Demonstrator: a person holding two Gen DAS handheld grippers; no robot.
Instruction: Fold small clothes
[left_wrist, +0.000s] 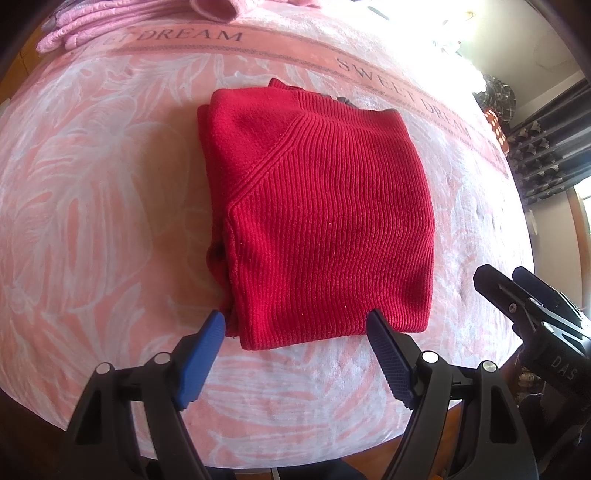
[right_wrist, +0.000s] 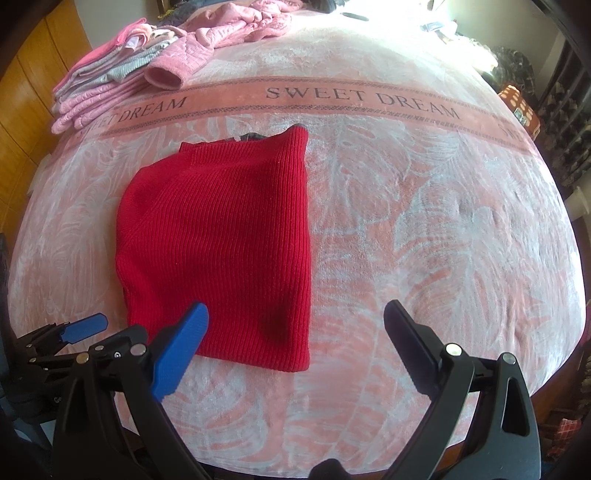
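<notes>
1. While I hold both tools low at the near edge of the bed, my left gripper (left_wrist: 297, 325) stands wide, its blue finger pad (left_wrist: 201, 360) and dark pad either side of the near hem of the red sweater (left_wrist: 317, 206), gripping nothing.
2. My right gripper (right_wrist: 295, 317) is equally wide and empty, just right of the sweater's near corner.
3. I see the red sweater folded into a compact rectangle, lying flat on the pink blanket (right_wrist: 424, 221) printed "SWEET DREAM".
4. I see a stack of folded pink clothes (right_wrist: 107, 92) at the far left, well apart, with a loose pink quilted jacket (right_wrist: 221, 37) beside it.
</notes>
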